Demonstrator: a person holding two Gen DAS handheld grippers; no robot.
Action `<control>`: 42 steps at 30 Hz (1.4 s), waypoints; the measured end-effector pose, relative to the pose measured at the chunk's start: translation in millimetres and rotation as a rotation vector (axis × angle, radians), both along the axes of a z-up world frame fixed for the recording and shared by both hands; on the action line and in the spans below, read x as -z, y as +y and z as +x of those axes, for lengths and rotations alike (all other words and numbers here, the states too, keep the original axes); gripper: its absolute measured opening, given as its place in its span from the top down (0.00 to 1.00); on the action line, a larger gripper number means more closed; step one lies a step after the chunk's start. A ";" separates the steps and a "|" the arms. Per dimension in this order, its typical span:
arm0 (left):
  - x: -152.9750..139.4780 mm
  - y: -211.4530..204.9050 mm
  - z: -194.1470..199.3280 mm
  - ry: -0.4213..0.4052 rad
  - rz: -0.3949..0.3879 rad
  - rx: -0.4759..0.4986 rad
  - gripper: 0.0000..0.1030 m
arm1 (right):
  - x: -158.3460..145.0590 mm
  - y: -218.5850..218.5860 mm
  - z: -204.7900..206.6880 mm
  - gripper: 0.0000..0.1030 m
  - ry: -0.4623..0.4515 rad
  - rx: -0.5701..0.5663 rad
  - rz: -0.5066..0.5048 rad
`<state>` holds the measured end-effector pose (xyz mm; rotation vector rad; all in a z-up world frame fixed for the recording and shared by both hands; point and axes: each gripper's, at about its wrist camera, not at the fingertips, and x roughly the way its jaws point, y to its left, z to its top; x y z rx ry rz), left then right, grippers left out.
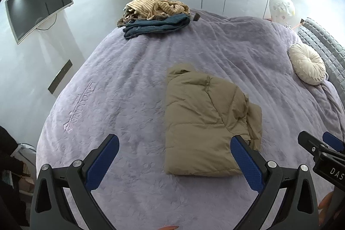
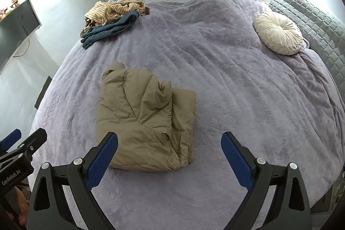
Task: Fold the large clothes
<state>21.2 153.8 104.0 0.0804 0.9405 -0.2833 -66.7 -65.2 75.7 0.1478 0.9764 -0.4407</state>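
A tan puffy jacket (image 1: 200, 122) lies folded into a compact rectangle on the purple bedspread (image 1: 129, 83); it also shows in the right wrist view (image 2: 142, 120). My left gripper (image 1: 174, 143) is open and empty, held above the bed just in front of the jacket's near edge. My right gripper (image 2: 170, 141) is open and empty, its left finger over the jacket's near edge. The right gripper shows at the right edge of the left wrist view (image 1: 319, 143), and the left gripper at the left edge of the right wrist view (image 2: 23, 139).
A pile of unfolded clothes (image 1: 155, 14), striped beige on dark blue, sits at the bed's far left corner. A round cream cushion (image 1: 307, 64) lies by the grey headboard (image 1: 323, 44) on the right. A wall TV (image 1: 38, 8), door and wardrobes stand beyond.
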 end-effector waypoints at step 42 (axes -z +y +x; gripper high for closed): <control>4.3 -2.6 -6.4 0.029 0.009 0.002 0.00 | 5.4 3.8 -1.1 0.06 0.017 -0.013 0.015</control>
